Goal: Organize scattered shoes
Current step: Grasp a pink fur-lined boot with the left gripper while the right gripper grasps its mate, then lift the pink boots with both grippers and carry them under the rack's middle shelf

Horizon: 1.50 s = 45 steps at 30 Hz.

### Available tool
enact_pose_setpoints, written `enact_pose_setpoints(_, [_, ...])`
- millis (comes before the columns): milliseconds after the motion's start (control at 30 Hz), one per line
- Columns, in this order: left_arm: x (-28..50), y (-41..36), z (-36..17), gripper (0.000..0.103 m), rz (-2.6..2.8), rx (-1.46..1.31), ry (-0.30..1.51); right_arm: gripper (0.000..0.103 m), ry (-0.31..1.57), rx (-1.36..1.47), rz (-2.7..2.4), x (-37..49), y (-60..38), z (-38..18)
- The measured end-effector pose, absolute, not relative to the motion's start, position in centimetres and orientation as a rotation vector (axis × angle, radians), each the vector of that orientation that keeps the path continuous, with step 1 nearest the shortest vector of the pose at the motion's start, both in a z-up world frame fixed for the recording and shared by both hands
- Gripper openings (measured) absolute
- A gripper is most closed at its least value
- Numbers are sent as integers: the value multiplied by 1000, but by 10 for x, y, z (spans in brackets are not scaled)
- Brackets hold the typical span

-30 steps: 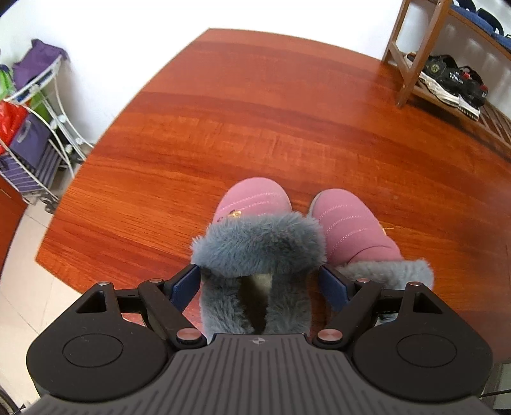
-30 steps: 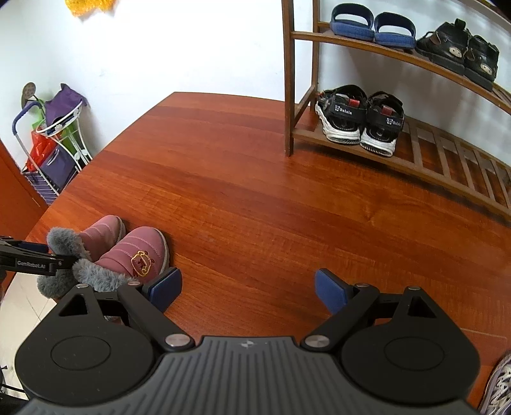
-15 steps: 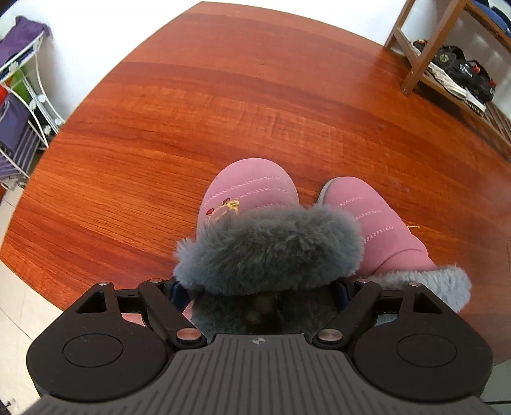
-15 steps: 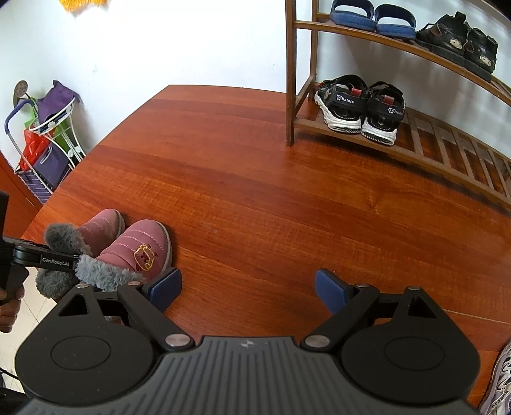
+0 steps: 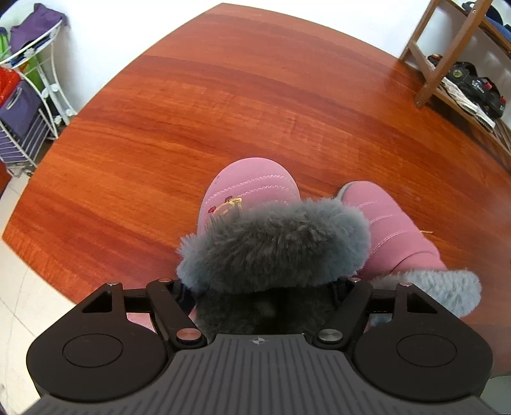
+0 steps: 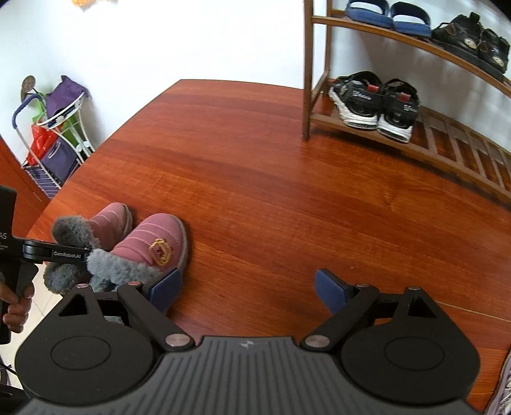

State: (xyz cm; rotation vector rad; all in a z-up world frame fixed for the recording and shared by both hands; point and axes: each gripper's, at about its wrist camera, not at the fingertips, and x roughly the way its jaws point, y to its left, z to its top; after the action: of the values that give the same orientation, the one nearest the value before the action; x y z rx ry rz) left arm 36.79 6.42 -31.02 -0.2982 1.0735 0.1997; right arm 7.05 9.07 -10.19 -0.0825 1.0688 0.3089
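Two pink boots with grey fur cuffs stand side by side on the red-brown wood floor (image 5: 223, 95). My left gripper (image 5: 265, 287) points steeply down over the left boot (image 5: 252, 191). Its jaws are closing on that boot's cuff, which fills the gap, and the pads are sunk in the fur, hidden. The right boot (image 5: 392, 230) stands just beside it. In the right wrist view one left finger (image 6: 68, 254) reaches between the cuffs of the left boot (image 6: 111, 220) and the right boot (image 6: 150, 242). My right gripper (image 6: 247, 287) is open over bare floor, its left pad beside the right boot's toe.
A wooden shoe rack (image 6: 308, 79) stands at the back right with black sandals (image 6: 373, 99) on the low shelf and blue slippers (image 6: 389, 16) above. A wire cart with bags (image 6: 57, 153) stands at the left wall. A hand (image 6: 16, 306) holds the left gripper. A sneaker (image 6: 503, 392) shows at the bottom right.
My left gripper has come down over the left boot's cuff and its jaws have narrowed, so the fur now hides the pads. The right gripper has drifted slightly and stays open.
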Motion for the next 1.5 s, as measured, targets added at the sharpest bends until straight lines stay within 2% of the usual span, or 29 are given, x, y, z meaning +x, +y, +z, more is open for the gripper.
enact_pose_setpoints(367, [336, 72, -297, 74, 229, -353, 1061, 91, 1128, -74, 482, 65, 148, -128])
enact_pose_setpoints(767, [311, 74, -271, 74, 265, -379, 998, 94, 1201, 56, 415, 78, 189, -163])
enact_pose_setpoints(1500, [264, 103, -264, 74, 400, -469, 971, 96, 1184, -217, 281, 81, 263, -232])
